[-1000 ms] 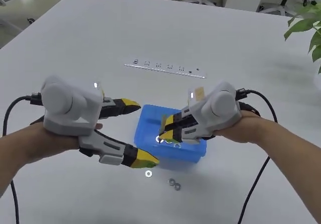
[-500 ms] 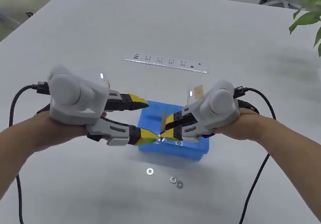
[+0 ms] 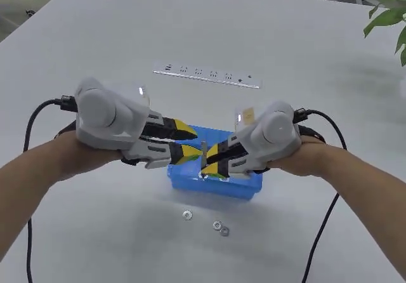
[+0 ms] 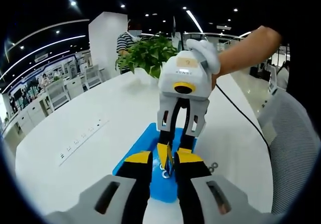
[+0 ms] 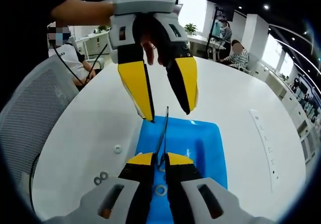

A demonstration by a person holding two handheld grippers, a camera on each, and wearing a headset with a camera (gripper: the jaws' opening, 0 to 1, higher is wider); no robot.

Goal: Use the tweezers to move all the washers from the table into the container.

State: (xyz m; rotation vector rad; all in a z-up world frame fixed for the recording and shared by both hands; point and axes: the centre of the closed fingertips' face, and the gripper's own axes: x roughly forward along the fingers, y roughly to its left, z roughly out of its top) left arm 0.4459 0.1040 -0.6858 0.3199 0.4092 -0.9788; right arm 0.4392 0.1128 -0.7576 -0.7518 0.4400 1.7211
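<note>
Right gripper view shows the right claw point(image 5: 160, 157) narrowed onto the tweezers point(image 5: 163, 128), which stand up from between its yellow tips as a thin metal pair; the left claw point(image 5: 169, 115) comes in from the top of that view with its two yellow jaws spread apart, the free end of the tweezers reaching up into the gap between them; whether either jaw touches the metal I cannot tell.

Both claws hang over the blue container point(image 5: 200, 143); one washer point(image 5: 160, 190) lies on its floor, just ahead of the right claw's jaws.

Head view puts the two claws nose to nose above the container, a hand behind each and a black cable trailing from each; the container rests on the white surface point(image 3: 285, 54) with its long side toward the person.

Three washers are outside it on the surface, in front of its near wall: a single washer point(image 3: 187, 215) on its own, and a pair of washers point(image 3: 221, 228) lying just beside one another a little to the right of it; all three are apart from the container and from the claws.

Beyond the container a white power strip point(image 3: 206, 75) lies flat on the surface; green plant leaves point(image 3: 388, 16) show at the far right edge.
</note>
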